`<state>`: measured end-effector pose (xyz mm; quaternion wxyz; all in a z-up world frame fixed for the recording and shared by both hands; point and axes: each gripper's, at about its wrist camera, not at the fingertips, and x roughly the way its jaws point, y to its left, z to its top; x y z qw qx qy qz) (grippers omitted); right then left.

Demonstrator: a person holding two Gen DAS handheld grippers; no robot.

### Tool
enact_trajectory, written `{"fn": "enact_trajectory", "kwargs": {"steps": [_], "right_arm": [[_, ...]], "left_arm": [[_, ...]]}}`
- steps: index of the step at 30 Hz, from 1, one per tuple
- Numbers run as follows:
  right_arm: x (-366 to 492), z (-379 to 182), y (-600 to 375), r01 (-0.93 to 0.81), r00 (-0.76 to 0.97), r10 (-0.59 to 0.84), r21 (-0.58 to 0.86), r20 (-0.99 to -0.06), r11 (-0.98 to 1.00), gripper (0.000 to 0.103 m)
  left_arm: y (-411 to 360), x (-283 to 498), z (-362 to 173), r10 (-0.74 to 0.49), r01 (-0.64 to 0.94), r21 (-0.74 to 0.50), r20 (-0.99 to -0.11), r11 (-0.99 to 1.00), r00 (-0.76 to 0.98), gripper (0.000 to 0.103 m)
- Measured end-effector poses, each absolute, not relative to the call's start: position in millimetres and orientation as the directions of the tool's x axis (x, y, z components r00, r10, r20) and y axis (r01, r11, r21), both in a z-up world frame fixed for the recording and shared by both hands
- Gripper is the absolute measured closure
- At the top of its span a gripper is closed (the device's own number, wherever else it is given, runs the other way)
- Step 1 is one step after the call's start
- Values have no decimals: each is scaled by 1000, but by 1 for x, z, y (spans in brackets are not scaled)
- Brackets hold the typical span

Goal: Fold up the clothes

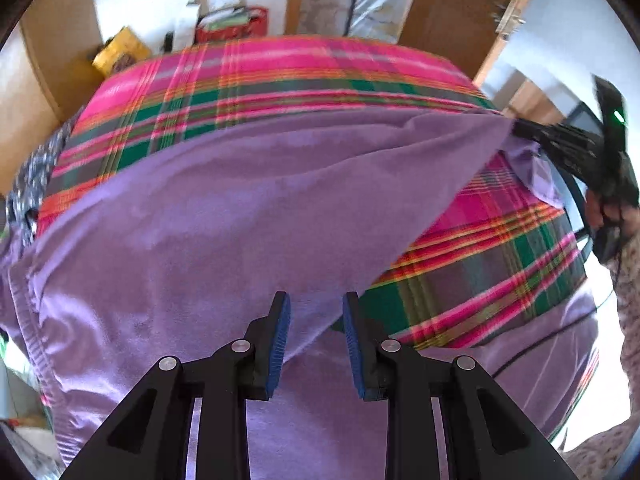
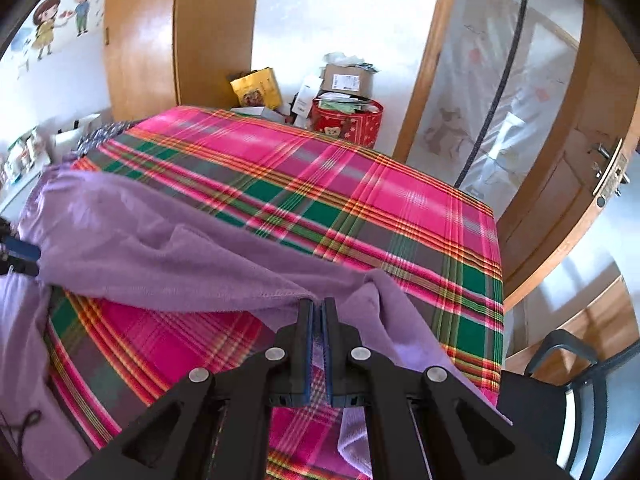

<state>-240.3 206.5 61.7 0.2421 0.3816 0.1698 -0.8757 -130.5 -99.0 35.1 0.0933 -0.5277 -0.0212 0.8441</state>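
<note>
Purple garment [image 1: 224,208]: spread over the plaid blanket [image 1: 280,72] on the bed, one edge lifted. Left claw [image 1: 316,336]: part open, pads either side of a garment fold, not pressing it. Right claw [image 2: 319,336]: closed tight, pinching the garment's raised edge. Far side: red tin [image 2: 347,120], cardboard boxes [image 2: 348,78], wooden door [image 2: 576,184].

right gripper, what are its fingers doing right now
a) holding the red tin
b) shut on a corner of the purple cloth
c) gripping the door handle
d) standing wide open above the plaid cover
b: in the right wrist view the right gripper has its fingers pressed together with the purple cloth pinched between them, lifted off the plaid cover.
</note>
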Motion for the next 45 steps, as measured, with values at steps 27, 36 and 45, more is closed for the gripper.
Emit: {"fn": "enact_trajectory", "kwargs": {"steps": [27, 36, 45], "right_arm": [[-243, 63, 210, 505, -585, -294, -56, -755, -861, 99], [-215, 27, 214, 550, -538, -236, -125, -809, -825, 99], [-200, 8, 216, 593, -478, -243, -106, -844, -798, 96]], "left_arm": [[-95, -140, 21, 113, -155, -48, -891, -987, -439, 92], [-112, -138, 21, 210, -126, -172, -886, -977, -414, 92], [-105, -134, 14, 201, -177, -146, -914, -973, -351, 92]]}}
